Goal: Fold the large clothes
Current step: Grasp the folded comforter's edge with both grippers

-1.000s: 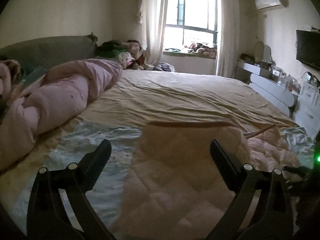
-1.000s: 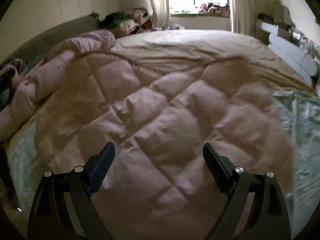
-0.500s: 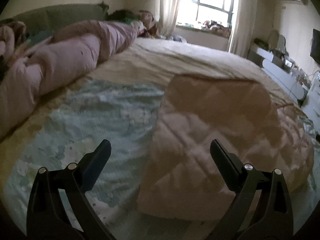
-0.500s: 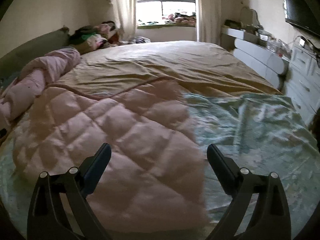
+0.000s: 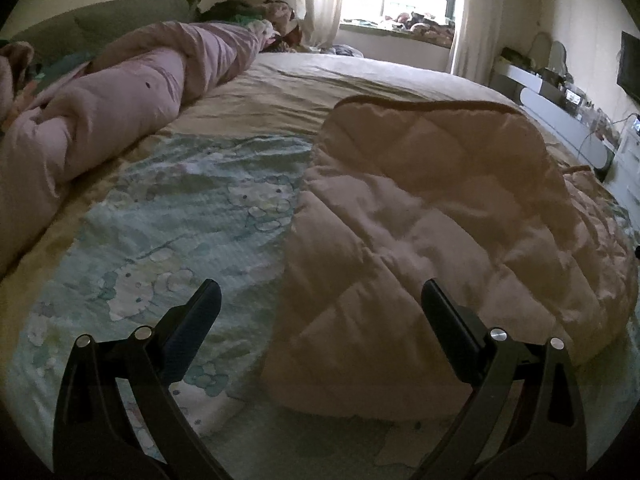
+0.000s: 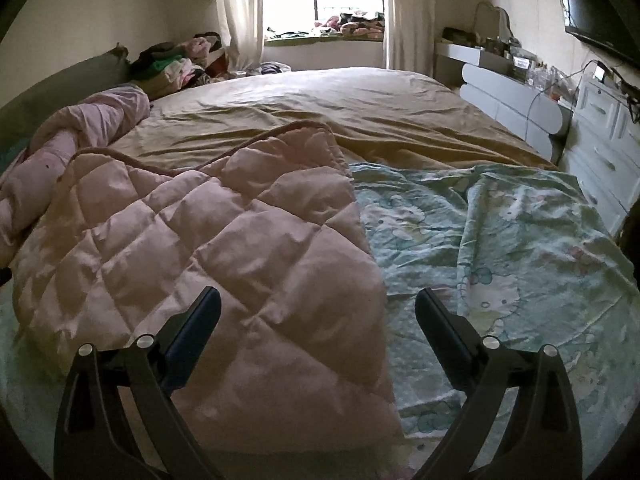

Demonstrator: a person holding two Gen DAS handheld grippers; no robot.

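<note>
A pink quilted padded garment point(image 5: 432, 236) lies folded over on the bed, on a pale green cartoon-print sheet point(image 5: 180, 232). In the right wrist view the garment point(image 6: 208, 256) fills the left and centre, the sheet point(image 6: 500, 240) the right. My left gripper point(image 5: 318, 300) is open and empty, above the garment's left edge. My right gripper point(image 6: 318, 308) is open and empty, above the garment's right edge. Neither touches the cloth.
A rolled pink duvet point(image 5: 120, 96) lies along the left side of the bed. A tan bedspread point(image 6: 340, 108) covers the far half. Clothes pile point(image 6: 176, 60) near the window. White drawers and a grey bench point(image 6: 516, 100) stand on the right.
Both grippers have pulled back and up from the garment, staying open. The garment now lies folded in a narrower shape, with more green sheet showing on either side.
</note>
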